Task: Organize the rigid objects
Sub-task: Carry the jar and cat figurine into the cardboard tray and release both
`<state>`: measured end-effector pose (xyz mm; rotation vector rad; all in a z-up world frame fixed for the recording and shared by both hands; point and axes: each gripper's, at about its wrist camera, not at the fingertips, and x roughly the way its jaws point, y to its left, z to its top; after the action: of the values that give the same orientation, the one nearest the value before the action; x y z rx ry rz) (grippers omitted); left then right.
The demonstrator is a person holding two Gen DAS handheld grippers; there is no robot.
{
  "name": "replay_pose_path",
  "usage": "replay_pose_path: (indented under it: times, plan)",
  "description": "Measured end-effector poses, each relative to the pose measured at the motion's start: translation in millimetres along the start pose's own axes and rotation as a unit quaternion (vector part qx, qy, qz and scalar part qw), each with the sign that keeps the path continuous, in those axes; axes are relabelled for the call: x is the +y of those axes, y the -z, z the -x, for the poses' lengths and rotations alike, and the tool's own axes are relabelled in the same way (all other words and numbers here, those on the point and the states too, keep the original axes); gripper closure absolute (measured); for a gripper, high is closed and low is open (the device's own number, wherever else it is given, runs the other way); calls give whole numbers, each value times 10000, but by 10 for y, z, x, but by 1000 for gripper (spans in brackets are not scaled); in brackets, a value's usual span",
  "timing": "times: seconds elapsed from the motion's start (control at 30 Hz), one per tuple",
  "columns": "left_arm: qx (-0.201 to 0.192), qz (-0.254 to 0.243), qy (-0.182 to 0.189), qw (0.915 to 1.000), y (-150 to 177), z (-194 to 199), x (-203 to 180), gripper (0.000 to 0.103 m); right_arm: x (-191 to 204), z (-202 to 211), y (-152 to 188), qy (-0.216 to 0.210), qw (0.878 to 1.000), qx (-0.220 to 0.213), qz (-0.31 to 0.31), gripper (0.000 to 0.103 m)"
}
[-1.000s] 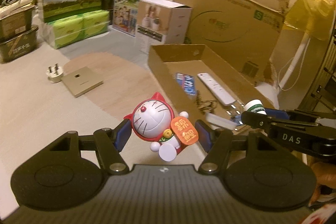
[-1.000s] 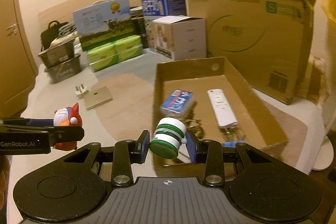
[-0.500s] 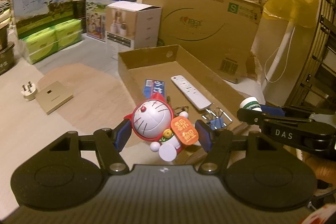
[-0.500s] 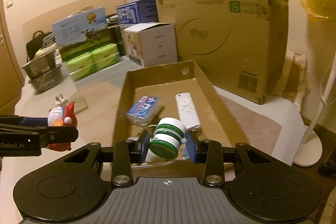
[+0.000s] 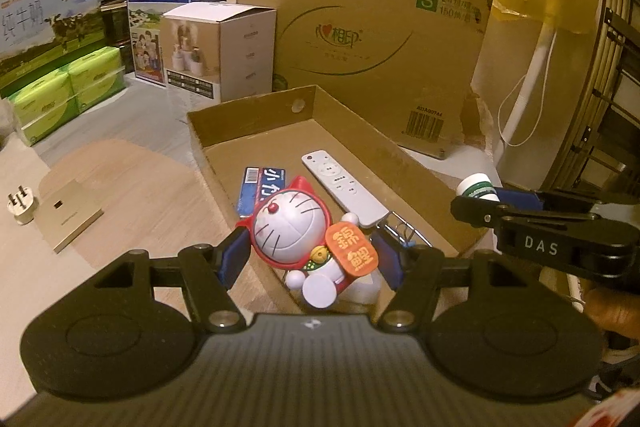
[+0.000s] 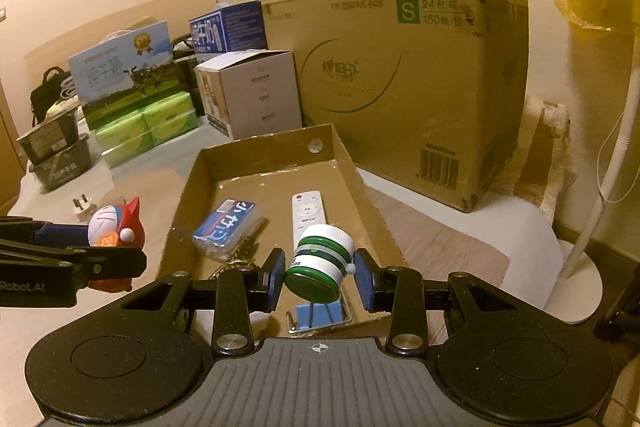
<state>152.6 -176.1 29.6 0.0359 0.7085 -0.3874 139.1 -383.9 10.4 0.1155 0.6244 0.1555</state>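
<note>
My left gripper (image 5: 310, 257) is shut on a red and white cat figurine (image 5: 298, 227) and holds it above the near left corner of a shallow cardboard tray (image 5: 256, 111). My right gripper (image 6: 320, 277) is shut on a small green and white jar (image 6: 320, 259) above the tray's near end (image 6: 256, 151). In the tray lie a white remote (image 5: 344, 187), a blue packet (image 5: 260, 189), keys and a blue binder clip (image 6: 316, 313). The figurine (image 6: 114, 233) also shows in the right wrist view, the jar (image 5: 476, 185) in the left.
A large cardboard box (image 5: 372, 27) stands behind the tray. A white carton (image 5: 224, 51), milk boxes (image 5: 172, 7) and green tissue packs (image 5: 64, 91) line the back. A plug (image 5: 22, 209) and a tan square plate (image 5: 68, 215) lie left. A white lamp stand (image 6: 576, 291) is at right.
Both grippers have moved right and forward towards the tray with their loads. The tray now lies directly under them.
</note>
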Motion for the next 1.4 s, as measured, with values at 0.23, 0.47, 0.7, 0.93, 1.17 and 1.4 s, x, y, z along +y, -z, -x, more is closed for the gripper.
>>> replay_pose_path:
  times: [0.23, 0.47, 0.7, 0.93, 1.17, 1.4]
  plan:
    - [75, -106, 34, 9999, -81, -266, -66, 40, -133, -155, -40, -13, 10000, 37, -66, 65]
    - [187, -213, 129, 9995, -125, -541, -124, 39, -239, -299, -64, -1, 9999, 54, -121, 65]
    - [231, -291, 229, 9990, -146, -742, -156, 39, -315, -422, -53, 25, 9998, 111, -155, 65]
    - [16, -284, 133, 9995, -151, -725, -83, 33, -344, -492, -37, 61, 9996, 169, -200, 65]
    - [4, -34, -37, 10000, -81, -559, 138, 33, -253, -504, -40, -55, 9997, 171, -179, 65]
    - [-29, 93, -142, 9999, -4, -419, 283, 33, -94, -526, -49, -226, 9995, 189, -104, 65]
